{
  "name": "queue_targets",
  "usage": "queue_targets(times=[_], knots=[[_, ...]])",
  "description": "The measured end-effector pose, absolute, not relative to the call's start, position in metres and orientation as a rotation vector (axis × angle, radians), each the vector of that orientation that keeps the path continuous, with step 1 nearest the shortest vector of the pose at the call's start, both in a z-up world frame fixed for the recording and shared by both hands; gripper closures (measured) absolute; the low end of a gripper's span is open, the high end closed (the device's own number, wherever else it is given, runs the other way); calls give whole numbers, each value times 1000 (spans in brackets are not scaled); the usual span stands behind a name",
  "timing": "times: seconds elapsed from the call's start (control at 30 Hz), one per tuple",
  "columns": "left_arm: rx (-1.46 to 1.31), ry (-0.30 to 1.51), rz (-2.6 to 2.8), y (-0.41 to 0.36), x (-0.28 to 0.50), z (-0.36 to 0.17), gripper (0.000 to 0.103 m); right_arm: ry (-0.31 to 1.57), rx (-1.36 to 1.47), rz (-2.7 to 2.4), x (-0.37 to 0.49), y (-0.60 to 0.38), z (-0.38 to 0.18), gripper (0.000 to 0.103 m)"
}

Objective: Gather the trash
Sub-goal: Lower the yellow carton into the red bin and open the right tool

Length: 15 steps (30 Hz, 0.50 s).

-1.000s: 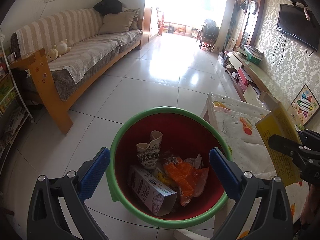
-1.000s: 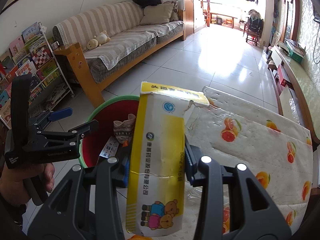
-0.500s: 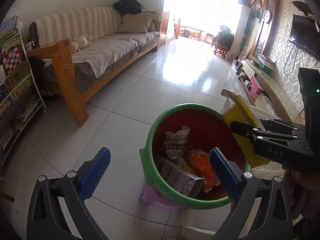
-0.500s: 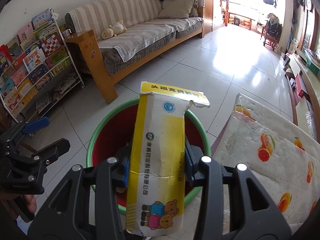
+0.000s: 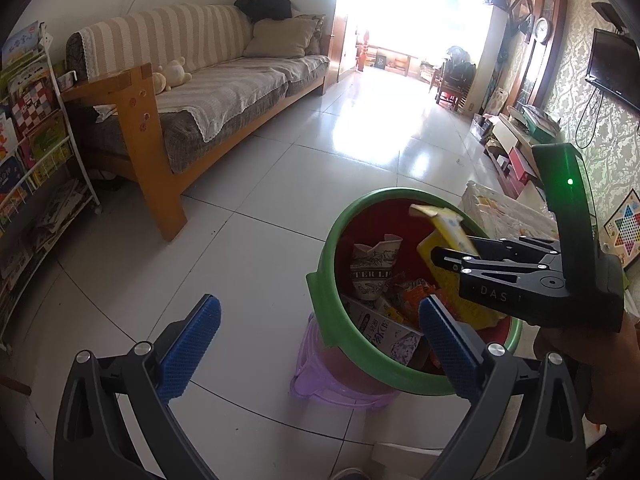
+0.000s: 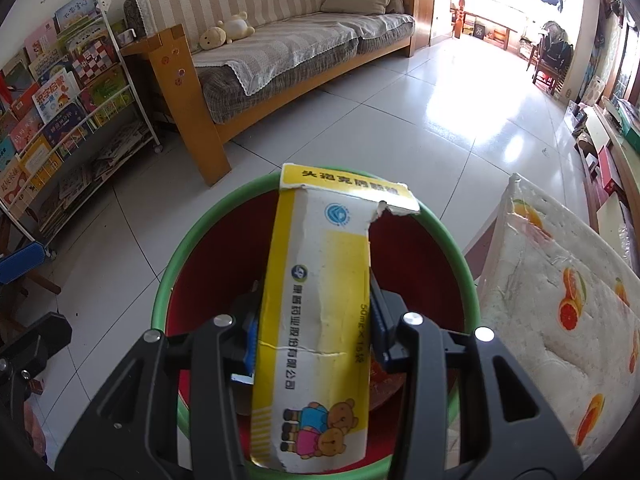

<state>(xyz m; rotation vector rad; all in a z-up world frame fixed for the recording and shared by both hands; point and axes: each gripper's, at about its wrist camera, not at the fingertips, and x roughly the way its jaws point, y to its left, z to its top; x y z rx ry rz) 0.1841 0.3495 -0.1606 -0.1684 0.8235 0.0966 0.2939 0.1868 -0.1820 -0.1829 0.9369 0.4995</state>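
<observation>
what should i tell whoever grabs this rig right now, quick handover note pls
Right gripper: shut on the yellow medicine box, held over the open mouth of the green-rimmed bin.
Left gripper: open and holding nothing, hovering beside the bin.
Bin: stands on the tiled floor by the fruit-print table cover. Already inside are a crumpled paper cup, a carton and an orange wrapper.
Done: box carried to the bin.
Left: open the right gripper so the box drops in, then check the table for more trash; little of it shows here.
</observation>
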Motion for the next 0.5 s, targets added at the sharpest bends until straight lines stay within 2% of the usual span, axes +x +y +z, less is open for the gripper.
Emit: queue_targets(times=[0.17,0.27,0.4,0.5], knots=[[-171,826,94,348,183,-162,8,943,-206,491,291,191,-187,51],[-177,821,93,346,181,-160,8,922,-210,473,288,190,-182,24],[-171,820,90,341,183,-157,8,899,-223,477,283,188,-176,6],[-162,819,84,333,183,-153,8,896,-229,471,280,183,-172,5]])
